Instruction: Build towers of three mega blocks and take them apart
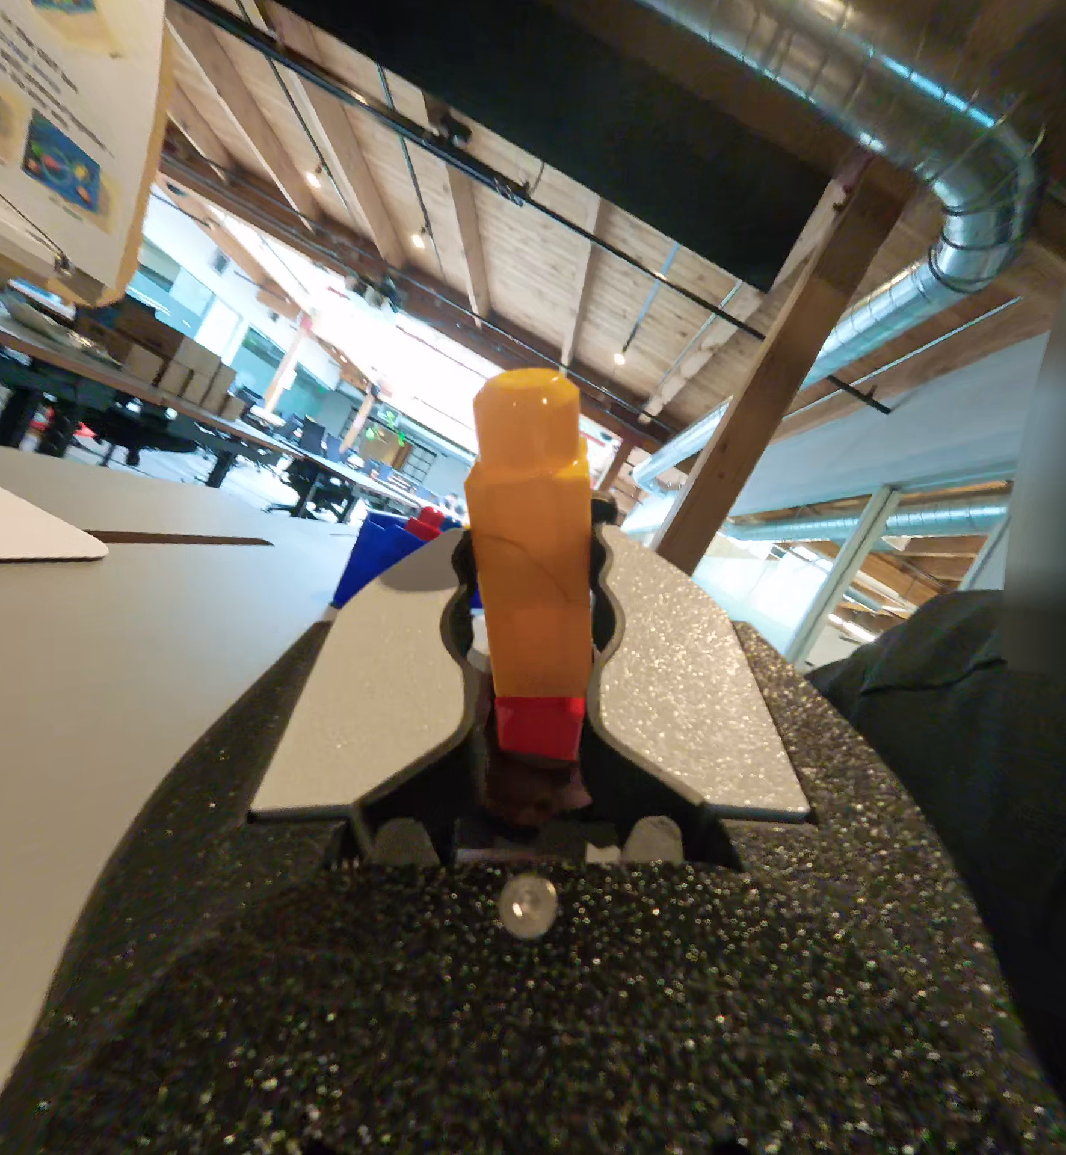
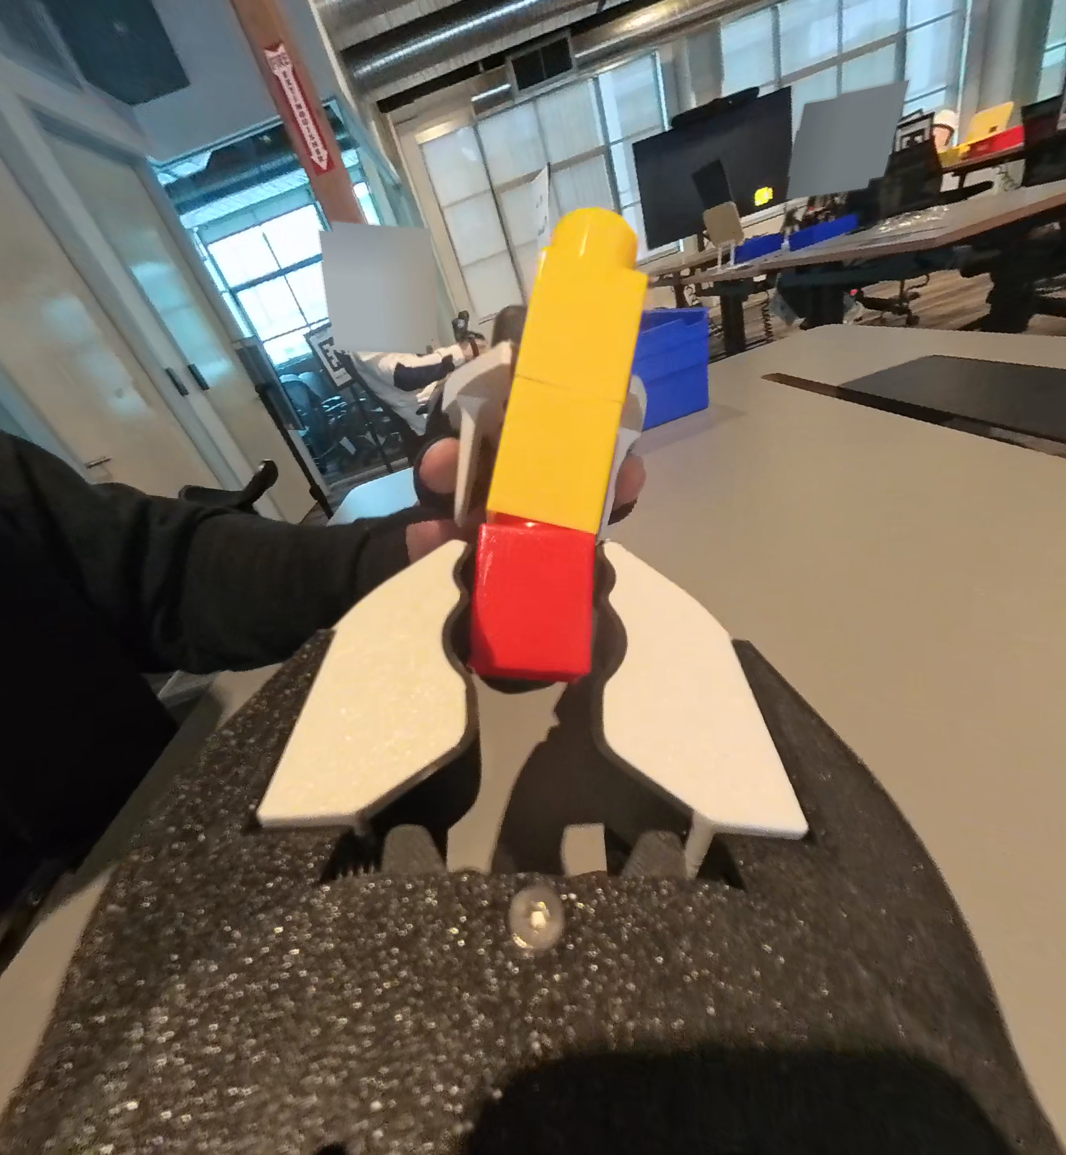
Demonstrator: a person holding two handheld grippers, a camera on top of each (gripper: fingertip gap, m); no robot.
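Note:
A tower of three mega blocks is held in the air over the grey table [image 2: 862, 594]: two yellow blocks [image 2: 571, 387] stacked on a red block [image 2: 533, 600]. My right gripper [image 2: 530, 562] is shut on the red block. My left gripper [image 1: 533, 544] is shut on the yellow blocks [image 1: 530, 562], with the red block [image 1: 540, 728] showing below them, close to the camera. In the right wrist view the left gripper's white fingers [image 2: 474, 412] clamp the lower yellow block from the far side.
A blue bin [image 2: 674, 362] stands on the table behind the tower; in the left wrist view it [image 1: 374, 556] holds a red block [image 1: 430, 522]. A black mat [image 2: 987, 394] lies at the right, a white board [image 1: 12, 531] at the left. A dark sleeve [image 2: 143, 562] reaches in. There is about 5 cm between the tips of the two grippers.

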